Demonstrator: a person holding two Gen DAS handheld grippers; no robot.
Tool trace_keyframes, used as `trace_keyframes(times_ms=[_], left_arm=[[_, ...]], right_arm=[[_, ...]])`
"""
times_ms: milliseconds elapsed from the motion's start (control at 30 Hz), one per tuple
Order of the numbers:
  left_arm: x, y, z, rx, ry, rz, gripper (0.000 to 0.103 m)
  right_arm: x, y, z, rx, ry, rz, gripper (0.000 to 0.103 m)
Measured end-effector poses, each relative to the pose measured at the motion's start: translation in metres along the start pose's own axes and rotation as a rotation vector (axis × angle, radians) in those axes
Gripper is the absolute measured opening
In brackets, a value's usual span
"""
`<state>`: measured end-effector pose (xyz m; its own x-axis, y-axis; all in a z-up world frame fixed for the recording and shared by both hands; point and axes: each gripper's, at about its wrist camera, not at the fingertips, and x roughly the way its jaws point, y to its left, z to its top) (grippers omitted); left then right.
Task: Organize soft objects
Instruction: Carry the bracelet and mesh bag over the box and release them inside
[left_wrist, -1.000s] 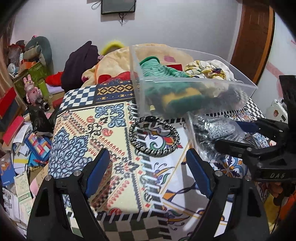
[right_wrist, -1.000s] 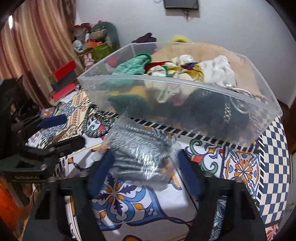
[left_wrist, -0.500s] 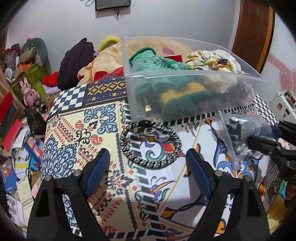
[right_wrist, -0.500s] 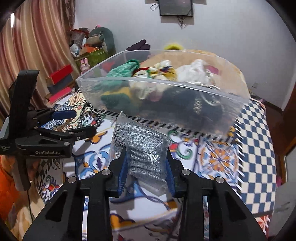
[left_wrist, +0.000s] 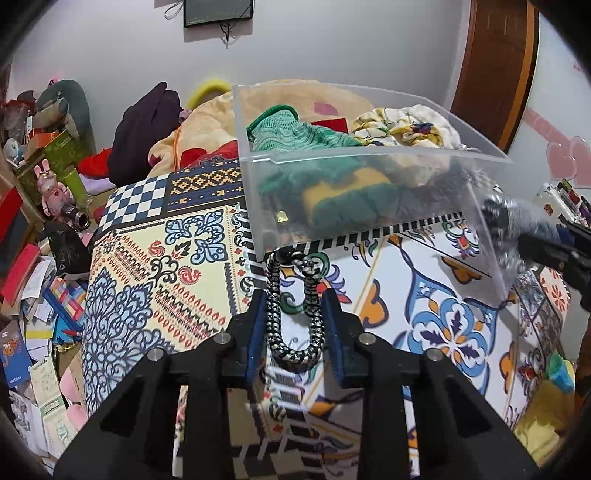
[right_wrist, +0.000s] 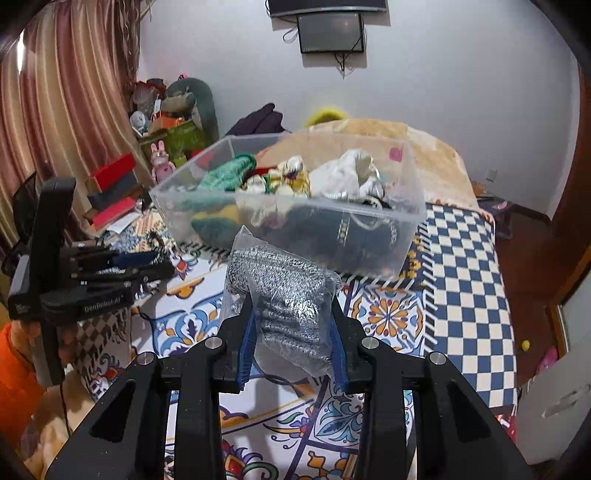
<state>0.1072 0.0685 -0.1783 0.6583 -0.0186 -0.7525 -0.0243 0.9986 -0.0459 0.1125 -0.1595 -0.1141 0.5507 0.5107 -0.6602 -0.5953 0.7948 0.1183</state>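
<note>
My left gripper (left_wrist: 293, 325) is shut on a black-and-white braided loop (left_wrist: 293, 306), squeezed flat between the blue pads on the patterned bedspread (left_wrist: 155, 266). My right gripper (right_wrist: 291, 328) is shut on a clear bag of grey knitted fabric (right_wrist: 280, 291) and holds it raised in front of the clear plastic bin (right_wrist: 369, 236). The bin holds a green knit piece (left_wrist: 295, 129), a floral cloth (left_wrist: 402, 125) and dark items. The bagged fabric also shows at the right edge of the left wrist view (left_wrist: 517, 229).
The bin (left_wrist: 369, 177) stands mid-bed, just beyond the loop. A beige blanket (left_wrist: 207, 122) and dark clothing (left_wrist: 144, 129) lie behind it. Books and toys clutter the floor at left (left_wrist: 33, 258). A wooden door (left_wrist: 495, 62) stands at right.
My left gripper has moved forward and closed on the braided loop, flattening it. My right gripper has lifted the bagged fabric higher and pulled back from the bin.
</note>
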Motion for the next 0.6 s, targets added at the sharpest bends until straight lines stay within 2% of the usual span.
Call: trace_keyframes(times_ms=[200, 433, 600], left_arm=[[-0.035, -0.011, 0.001, 0.012, -0.077, -0.024, 0.030], [-0.069, -0.033, 0.024, 0.052, -0.188, -0.050, 0.030], [-0.072, -0.040, 0.046, 0.057, -0.237, -0.064, 0.030]], right_arm=[[-0.008, -0.005, 0.011, 0.002, -0.052, 0.003, 0.031], [-0.024, -0.013, 0.035, 0.021, -0.140, -0.014, 0.031], [-0.031, -0.022, 0.051, 0.039, -0.198, -0.033, 0.031]])
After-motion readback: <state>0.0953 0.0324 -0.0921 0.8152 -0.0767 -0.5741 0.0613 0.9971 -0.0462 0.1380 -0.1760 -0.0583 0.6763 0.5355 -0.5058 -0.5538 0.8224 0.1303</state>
